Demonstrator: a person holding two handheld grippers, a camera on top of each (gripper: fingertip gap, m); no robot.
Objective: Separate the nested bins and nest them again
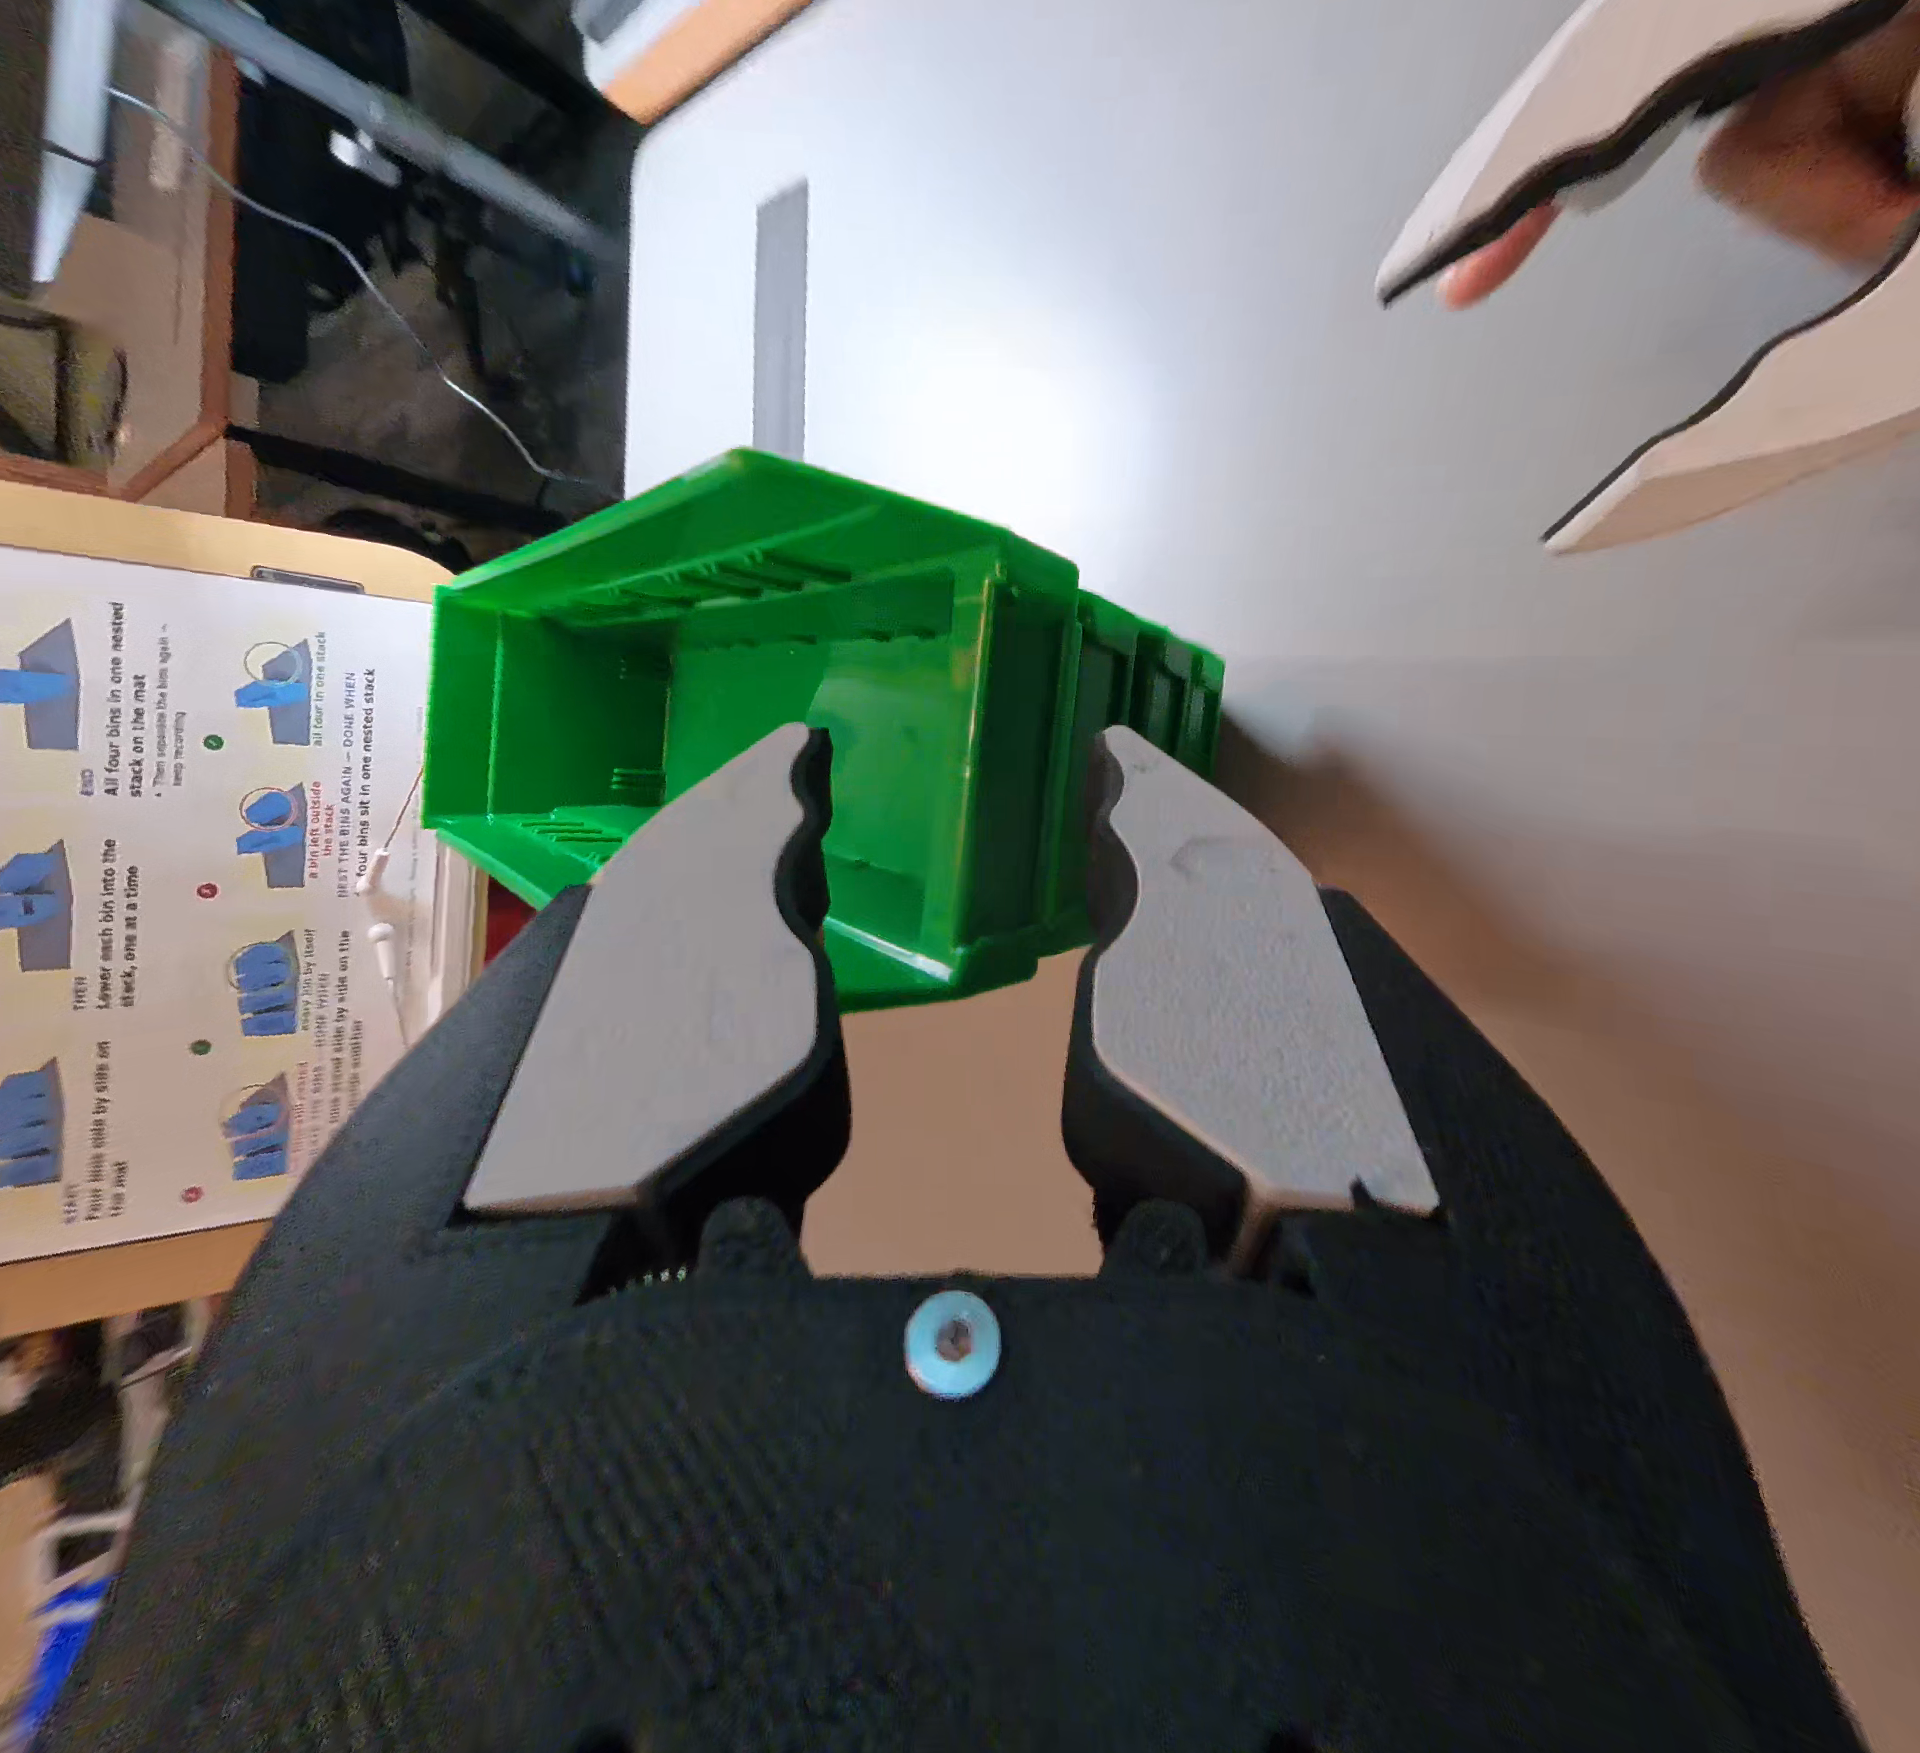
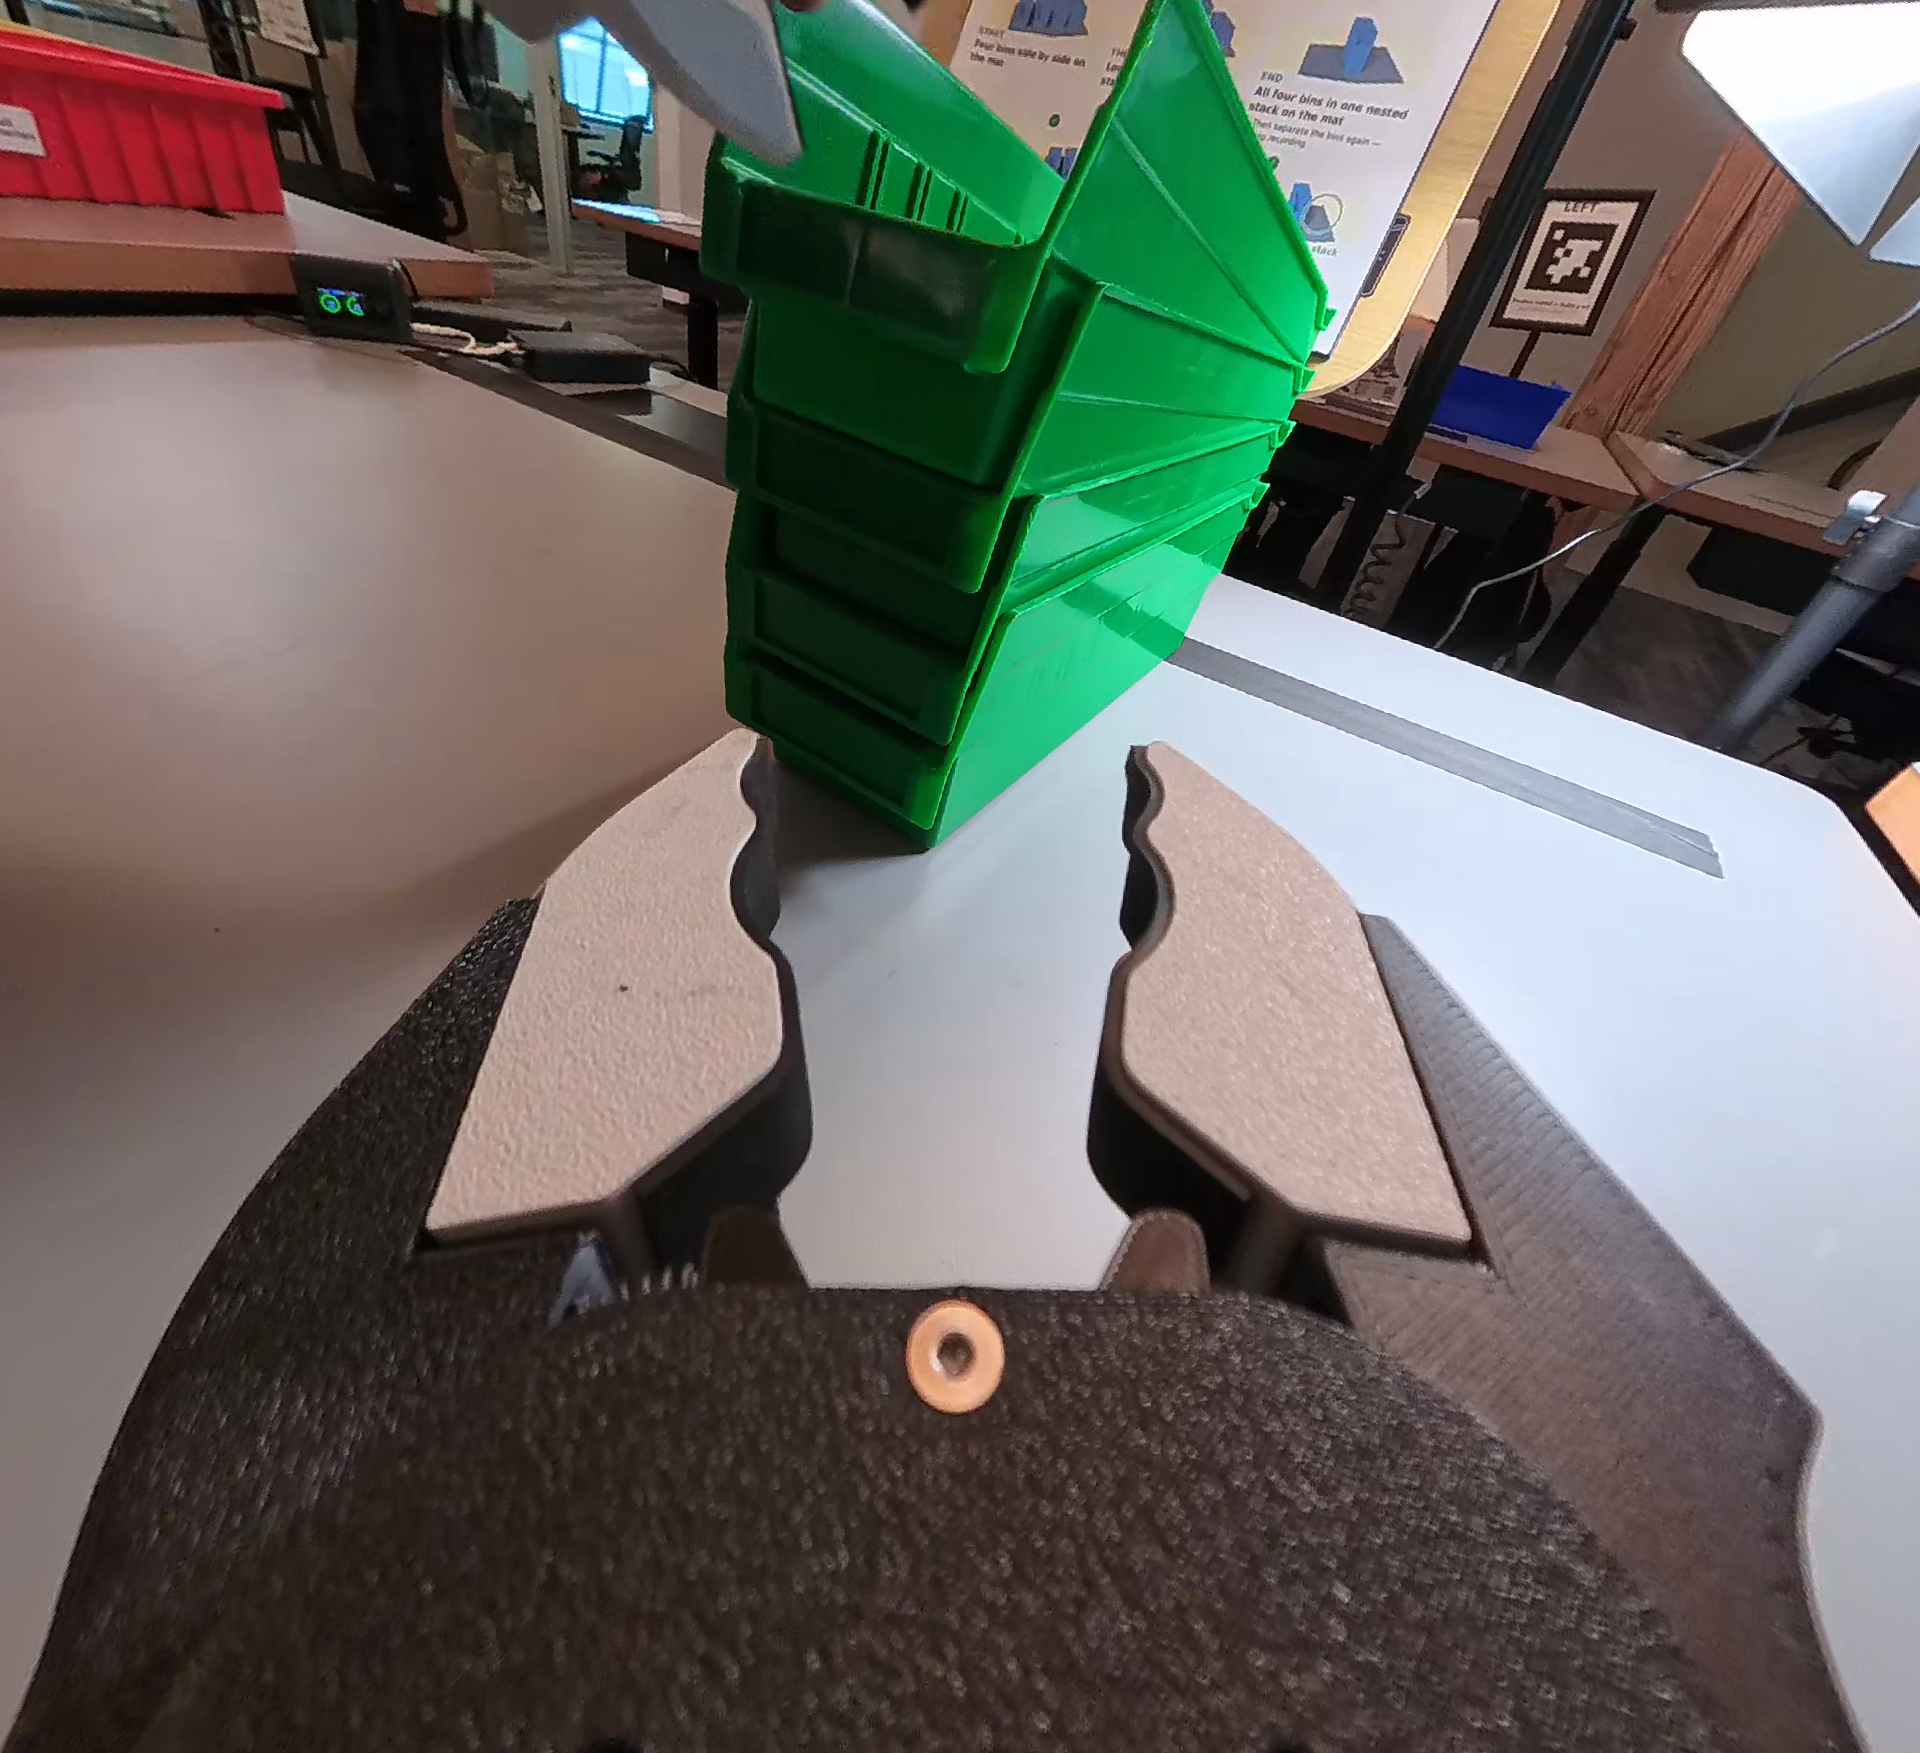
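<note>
left gripper straddles front lip of top bin, jaws apart, contact unclear; likely to peel it off | right gripper spread, empty, low before green bin stack on grey table, probably to brace it | bin count hard to read, lower bins hidden from above

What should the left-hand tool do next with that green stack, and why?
Probably close the left gripper on the top bin front lip. Its jaws straddle that lip but still look open, and the bin already sits tilted above the stack. The right gripper waits open, low.
</note>
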